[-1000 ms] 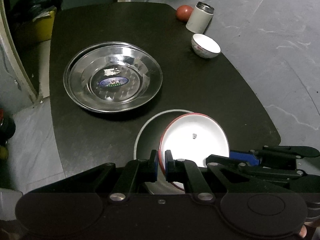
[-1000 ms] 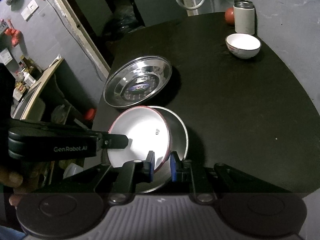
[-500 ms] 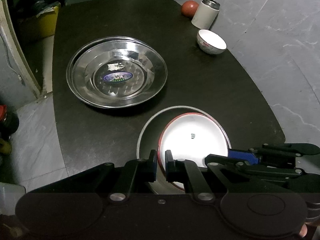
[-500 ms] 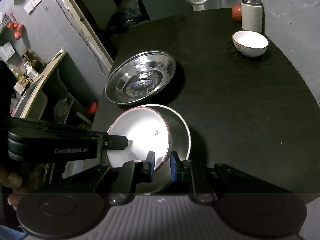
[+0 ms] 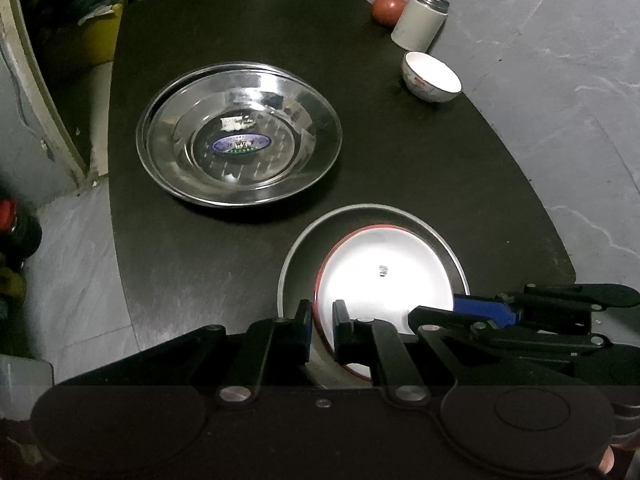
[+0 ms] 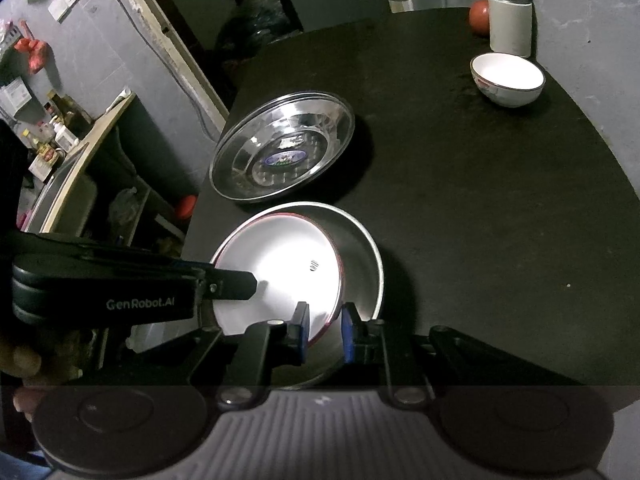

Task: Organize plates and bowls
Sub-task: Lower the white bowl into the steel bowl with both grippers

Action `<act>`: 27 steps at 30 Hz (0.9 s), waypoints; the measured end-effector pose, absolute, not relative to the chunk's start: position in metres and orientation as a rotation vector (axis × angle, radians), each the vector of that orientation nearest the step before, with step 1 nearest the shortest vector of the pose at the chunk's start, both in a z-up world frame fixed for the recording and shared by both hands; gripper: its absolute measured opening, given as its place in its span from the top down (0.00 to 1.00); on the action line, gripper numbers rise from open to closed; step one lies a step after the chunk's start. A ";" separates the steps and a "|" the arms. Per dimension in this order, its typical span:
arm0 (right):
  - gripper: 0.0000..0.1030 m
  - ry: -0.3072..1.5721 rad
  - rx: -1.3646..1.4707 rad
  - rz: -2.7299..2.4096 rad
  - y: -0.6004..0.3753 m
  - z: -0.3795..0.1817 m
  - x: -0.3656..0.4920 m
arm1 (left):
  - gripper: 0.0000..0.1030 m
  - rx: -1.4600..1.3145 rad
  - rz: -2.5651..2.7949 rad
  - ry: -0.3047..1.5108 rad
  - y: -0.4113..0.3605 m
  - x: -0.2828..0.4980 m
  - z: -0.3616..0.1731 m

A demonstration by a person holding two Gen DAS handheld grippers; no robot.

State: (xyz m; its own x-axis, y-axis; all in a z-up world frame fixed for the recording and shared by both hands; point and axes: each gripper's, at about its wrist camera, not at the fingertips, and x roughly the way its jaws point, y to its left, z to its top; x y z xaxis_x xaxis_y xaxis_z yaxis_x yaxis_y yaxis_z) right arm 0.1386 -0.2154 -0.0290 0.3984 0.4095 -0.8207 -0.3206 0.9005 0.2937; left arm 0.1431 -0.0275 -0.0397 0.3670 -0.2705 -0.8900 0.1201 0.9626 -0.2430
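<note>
A white plate with a red rim [image 5: 380, 280] [image 6: 280, 272] lies tilted inside a grey metal bowl [image 5: 304, 252] [image 6: 360, 264] at the near edge of the dark table. My left gripper [image 5: 322, 322] is shut on the plate's near rim. My right gripper [image 6: 324, 322] is shut on the plate's rim from the other side. A stack of shiny steel plates [image 5: 240, 144] [image 6: 284, 148] sits further back. A small white bowl [image 5: 432, 76] [image 6: 508, 78] stands at the far right.
A white cylindrical canister [image 5: 420, 20] [image 6: 512, 24] and a red tomato [image 5: 388, 8] [image 6: 480, 16] stand at the table's far right edge. The table edge [image 5: 560, 248] curves close on the right. A yellow bin [image 5: 96, 32] sits beyond the table's far left corner.
Both grippers, with the plate in them, have drawn back slightly from the table; the steel plates and small bowl appear a little further off. The grip on the plate is unchanged.
</note>
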 end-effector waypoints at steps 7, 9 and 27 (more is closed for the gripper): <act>0.79 1.069 0.090 0.468 -0.215 -0.030 0.139 | 0.88 -0.153 -0.247 1.185 -0.028 0.146 -0.042; 0.79 1.069 0.089 0.468 -0.215 -0.030 0.139 | 0.88 -0.155 -0.247 1.185 -0.028 0.147 -0.042; 0.74 1.076 0.077 0.477 -0.213 -0.029 0.140 | 0.80 -0.175 -0.249 1.181 -0.027 0.147 -0.042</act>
State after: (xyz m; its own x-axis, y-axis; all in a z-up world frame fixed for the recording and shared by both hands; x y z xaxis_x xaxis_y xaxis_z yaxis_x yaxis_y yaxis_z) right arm 0.1402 -0.2126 -0.0292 0.3841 0.4108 -0.8268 -0.3375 0.8961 0.2885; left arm 0.1473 -0.0270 -0.0419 0.3573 -0.2826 -0.8902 0.1006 0.9592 -0.2642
